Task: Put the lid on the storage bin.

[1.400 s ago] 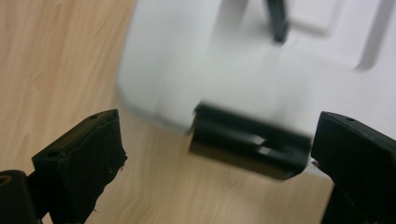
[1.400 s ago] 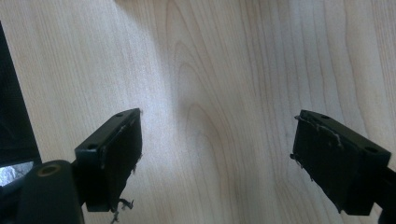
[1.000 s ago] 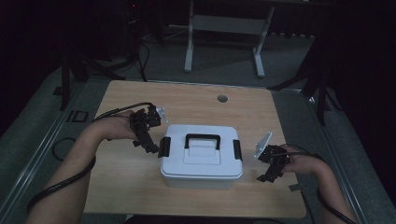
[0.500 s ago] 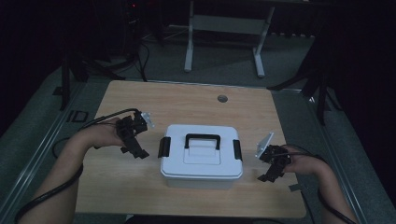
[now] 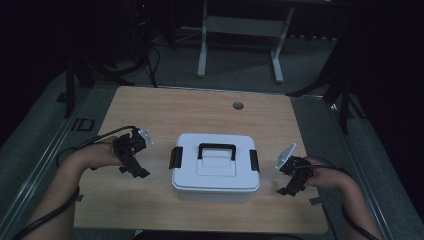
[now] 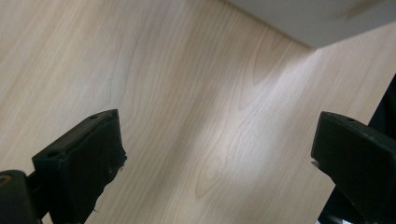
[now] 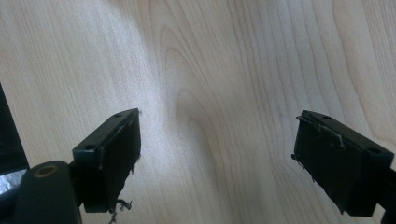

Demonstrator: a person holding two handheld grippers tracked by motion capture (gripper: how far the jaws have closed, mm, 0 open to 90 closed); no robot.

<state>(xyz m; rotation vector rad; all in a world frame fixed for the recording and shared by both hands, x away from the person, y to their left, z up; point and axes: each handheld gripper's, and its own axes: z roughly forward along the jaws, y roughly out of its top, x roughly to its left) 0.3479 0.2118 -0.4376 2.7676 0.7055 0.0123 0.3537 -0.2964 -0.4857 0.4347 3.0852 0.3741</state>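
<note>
White lidded box point(image 5: 215, 168) sits upright at the near-centre of the counter point(image 5: 200, 107), long axis left–right, black handle point(image 5: 217, 150) along it. Left tongs point(image 5: 134, 167) and right tongs point(image 5: 289, 186) flank it, apart, both wide, empty.

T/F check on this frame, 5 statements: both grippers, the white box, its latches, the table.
1. The left gripper is clamped on the box handle. False: its jaws are wide open over bare wood, left of the white box.
2. The right gripper is open and holds nothing. True.
3. The box lid is off and lies beside the box. False: the lid sits on the box, with the black handle lying flat on top.
4. A black latch shows at each end of the box. True.
5. The box stands at the table's far edge by the round hole. False: it stands near the front edge of the table, between the grippers.
</note>
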